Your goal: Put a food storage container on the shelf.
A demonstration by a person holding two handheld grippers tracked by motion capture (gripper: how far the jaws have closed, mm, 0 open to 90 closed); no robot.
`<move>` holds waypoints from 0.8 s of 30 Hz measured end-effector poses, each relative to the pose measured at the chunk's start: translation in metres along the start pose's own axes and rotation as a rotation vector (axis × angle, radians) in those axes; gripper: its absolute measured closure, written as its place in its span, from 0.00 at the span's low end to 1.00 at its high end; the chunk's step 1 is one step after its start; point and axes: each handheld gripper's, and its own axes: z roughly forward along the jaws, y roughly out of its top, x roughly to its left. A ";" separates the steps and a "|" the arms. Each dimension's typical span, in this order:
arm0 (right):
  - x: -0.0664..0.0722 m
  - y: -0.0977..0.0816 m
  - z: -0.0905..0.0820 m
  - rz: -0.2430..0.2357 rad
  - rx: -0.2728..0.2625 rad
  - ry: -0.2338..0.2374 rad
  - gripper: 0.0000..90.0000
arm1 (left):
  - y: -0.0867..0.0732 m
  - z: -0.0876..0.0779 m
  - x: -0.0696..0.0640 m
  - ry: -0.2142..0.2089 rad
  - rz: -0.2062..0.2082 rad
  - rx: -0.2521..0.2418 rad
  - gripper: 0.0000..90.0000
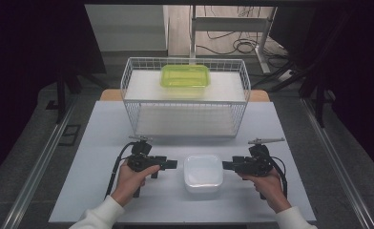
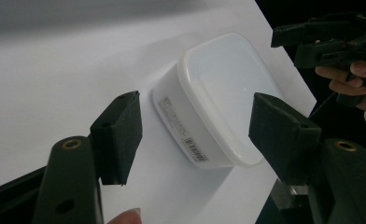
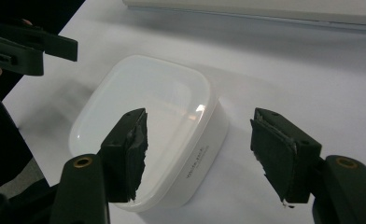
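Left gripper [image 1: 171, 164], right gripper [image 1: 227, 165]: black two-jaw tools, jaws parted, nothing held, aimed inward from opposite sides of box, likely for two-sided grasp. Pads matte, blocky; right pad edges ragged. White rounded-square plastic box with lid [image 1: 203, 173]: between grippers, just clear of both, on pale table [image 1: 104, 143]; smooth, glossy, label on side wall. Beyond box: white wire basket [image 1: 185, 98], open mesh. Inside, far side: translucent yellow-green lidded plastic container [image 1: 185, 76].
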 end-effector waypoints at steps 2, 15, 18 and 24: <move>0.000 0.000 0.001 0.002 0.001 0.000 0.41 | -0.001 0.005 0.000 -0.010 -0.009 0.012 0.38; -0.001 -0.003 0.003 0.016 0.008 0.007 0.46 | -0.007 0.025 0.004 -0.065 -0.074 0.045 0.43; -0.001 -0.003 0.006 0.027 0.016 0.022 0.47 | -0.007 0.028 0.005 -0.074 -0.081 0.050 0.44; 0.000 -0.004 0.012 0.036 0.038 0.040 0.50 | -0.009 0.030 0.012 -0.103 -0.120 0.044 0.47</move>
